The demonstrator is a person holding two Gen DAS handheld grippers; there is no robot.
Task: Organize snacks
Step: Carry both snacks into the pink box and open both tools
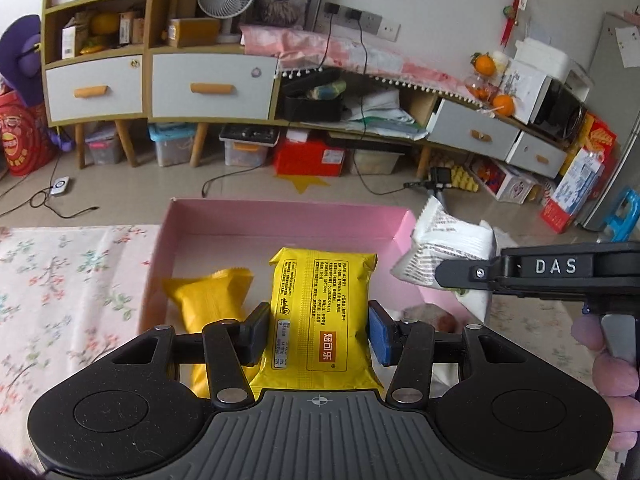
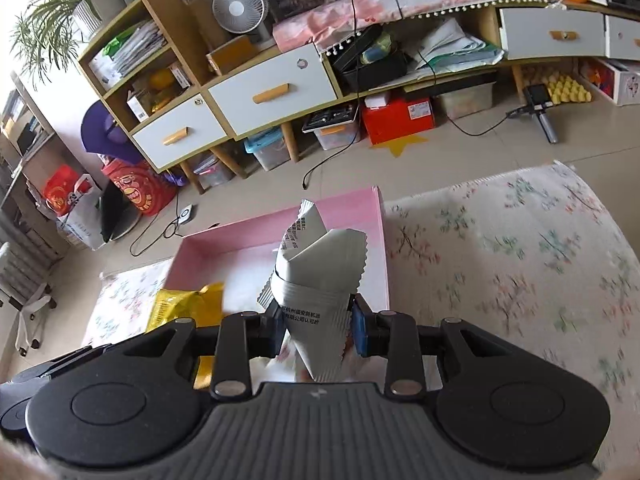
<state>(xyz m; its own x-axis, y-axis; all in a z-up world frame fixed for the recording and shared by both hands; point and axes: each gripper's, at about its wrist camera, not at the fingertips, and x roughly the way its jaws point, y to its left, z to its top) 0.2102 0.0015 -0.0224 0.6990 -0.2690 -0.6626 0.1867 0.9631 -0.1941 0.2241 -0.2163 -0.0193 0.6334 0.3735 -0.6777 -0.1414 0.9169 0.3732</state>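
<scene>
Left gripper point(image 1: 318, 332): jaws closed against the sides of a yellow snack packet point(image 1: 320, 312), holding it over the pink box point(image 1: 280, 218).
Right gripper point(image 2: 316, 330): clamped on a crumpled white snack packet point(image 2: 320, 276), held above the box's right part.
Second yellow packet point(image 1: 208, 300): lying inside the box, left of the held one.
Pink box: open-topped, on a floral cloth point(image 1: 60, 280).
Backdrop: wooden cabinet point(image 1: 160, 80) with white drawers beyond the tiled floor.
</scene>
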